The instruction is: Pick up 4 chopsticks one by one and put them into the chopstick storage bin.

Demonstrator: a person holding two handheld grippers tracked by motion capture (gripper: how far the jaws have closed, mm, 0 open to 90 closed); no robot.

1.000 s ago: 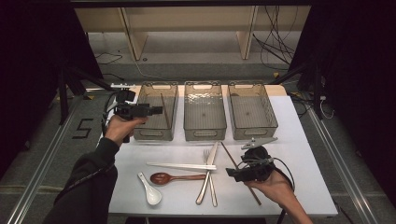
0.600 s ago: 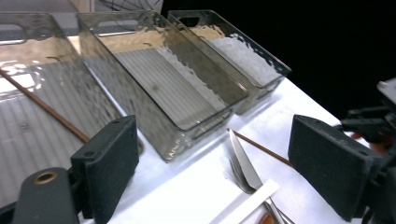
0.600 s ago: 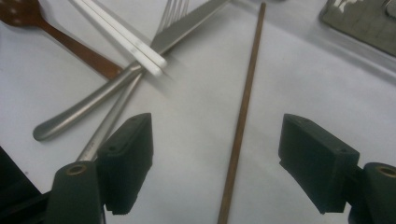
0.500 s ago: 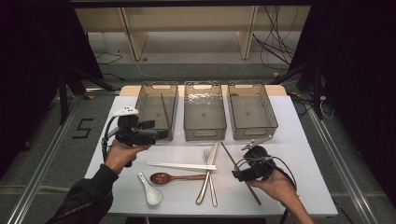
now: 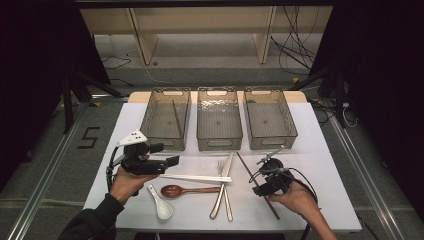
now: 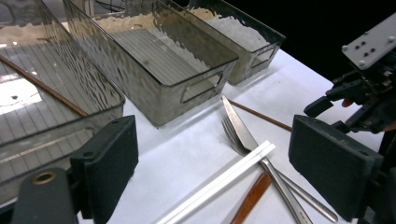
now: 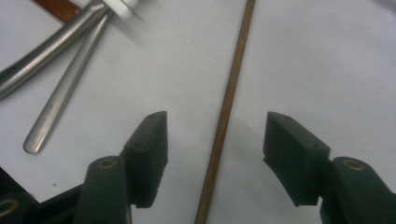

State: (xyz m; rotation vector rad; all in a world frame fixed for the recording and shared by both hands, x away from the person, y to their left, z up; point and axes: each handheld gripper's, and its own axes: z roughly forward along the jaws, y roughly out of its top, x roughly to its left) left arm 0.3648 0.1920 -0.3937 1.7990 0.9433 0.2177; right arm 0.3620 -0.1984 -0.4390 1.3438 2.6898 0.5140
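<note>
Your right hand-held gripper (image 7: 212, 158) stood wide open near the counter's (image 5: 320, 150) front right corner, its jaws straddling the brown chopstick (image 7: 225, 112) that lay flat on the counter, touching neither jaw. Your left hand-held gripper (image 6: 212, 158) was also wide open and empty, held above the counter's front left part over the white chopsticks (image 6: 219, 182).

A thin brown wooden chopstick (image 5: 256, 184) lies flat on the white table, running slantwise from just before the middle clear bin (image 5: 219, 120) toward the near edge. Right of the bin's front, it lies alone.
</note>
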